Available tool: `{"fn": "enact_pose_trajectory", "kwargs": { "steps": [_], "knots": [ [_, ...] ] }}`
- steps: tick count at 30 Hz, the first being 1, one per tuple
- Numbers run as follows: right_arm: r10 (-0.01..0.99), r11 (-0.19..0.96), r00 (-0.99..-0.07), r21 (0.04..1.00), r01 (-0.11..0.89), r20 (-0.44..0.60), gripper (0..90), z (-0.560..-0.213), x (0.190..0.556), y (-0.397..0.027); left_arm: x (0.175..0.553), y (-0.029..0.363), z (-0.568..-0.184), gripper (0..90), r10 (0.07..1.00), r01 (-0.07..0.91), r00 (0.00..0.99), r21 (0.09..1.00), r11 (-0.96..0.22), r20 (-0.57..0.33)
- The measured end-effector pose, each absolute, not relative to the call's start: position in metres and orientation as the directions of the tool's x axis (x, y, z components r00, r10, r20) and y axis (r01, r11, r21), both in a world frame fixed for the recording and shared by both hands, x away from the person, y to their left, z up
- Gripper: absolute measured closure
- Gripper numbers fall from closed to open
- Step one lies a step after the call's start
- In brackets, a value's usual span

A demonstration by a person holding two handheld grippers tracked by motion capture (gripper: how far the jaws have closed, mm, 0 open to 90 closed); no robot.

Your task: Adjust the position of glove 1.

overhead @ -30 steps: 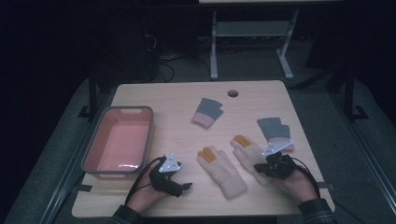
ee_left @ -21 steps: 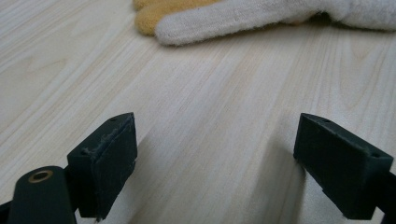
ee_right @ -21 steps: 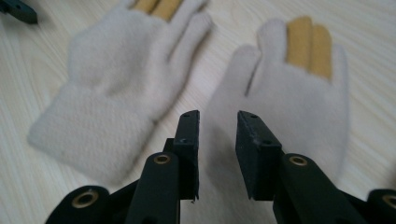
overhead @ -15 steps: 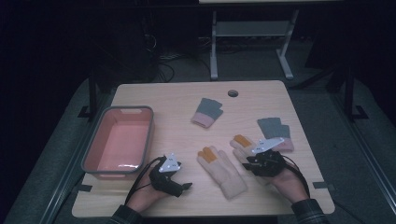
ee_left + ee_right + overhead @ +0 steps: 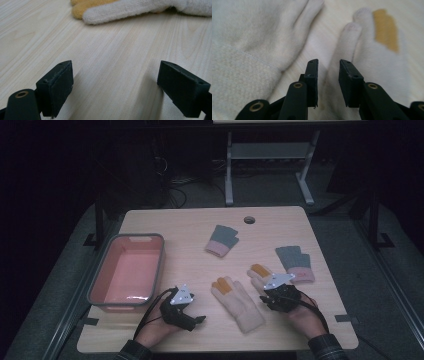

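- The right gripper (image 5: pixel 268 292) has its jaws a narrow way apart, having just been opening; in the right gripper view nothing is pinched between the pads (image 5: pixel 312 75), which hover low over the right-hand cream glove (image 5: pixel 372 62).
- The left gripper (image 5: pixel 192 320) rests with its jaws spread wide over bare table (image 5: pixel 110 62), holding nothing; the middle cream glove (image 5: pixel 240 300) lies just ahead of it.
- Risk: the gap on the right is slim, so if it closes here it may catch only a thin fold, or one finger of the glove, and the knit could slide out on lifting.
- Risk: the two cream gloves lie close together, so a sideways sweep of the right gripper could drag the middle one along.
- Risk: a limp glove may dangle and snag the rim of the pink bin (image 5: pixel 127 270), which sits well apart at the left.
- The two grey-and-pink gloves (image 5: pixel 222 240) (image 5: pixel 295 262) lie farther back and could be nudged by a careless reach.
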State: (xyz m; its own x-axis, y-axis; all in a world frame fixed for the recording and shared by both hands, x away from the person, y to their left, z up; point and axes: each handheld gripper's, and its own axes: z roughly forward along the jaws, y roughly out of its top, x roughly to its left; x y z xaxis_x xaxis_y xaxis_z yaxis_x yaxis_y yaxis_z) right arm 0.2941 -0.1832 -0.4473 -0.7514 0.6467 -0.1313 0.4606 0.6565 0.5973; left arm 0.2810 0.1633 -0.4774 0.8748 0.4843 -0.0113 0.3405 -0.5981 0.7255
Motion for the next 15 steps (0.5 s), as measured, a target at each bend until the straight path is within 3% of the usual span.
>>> {"fn": "enact_pose_trajectory", "kwargs": {
  "steps": [11,15],
  "knots": [
    [0.683,0.638,-0.721,0.576,0.51,-0.119,64.7,-0.452,0.298,-0.198,0.281,0.163,-0.477,12.7,0.481,0.339,0.877,0.721,-0.605,-0.009],
    [0.71,0.598,-0.702,0.576,0.557,-0.058,73.5,-0.457,0.304,-0.205,0.281,0.164,-0.477,12.7,0.478,0.336,0.879,0.719,-0.609,-0.006]
  ]
}}
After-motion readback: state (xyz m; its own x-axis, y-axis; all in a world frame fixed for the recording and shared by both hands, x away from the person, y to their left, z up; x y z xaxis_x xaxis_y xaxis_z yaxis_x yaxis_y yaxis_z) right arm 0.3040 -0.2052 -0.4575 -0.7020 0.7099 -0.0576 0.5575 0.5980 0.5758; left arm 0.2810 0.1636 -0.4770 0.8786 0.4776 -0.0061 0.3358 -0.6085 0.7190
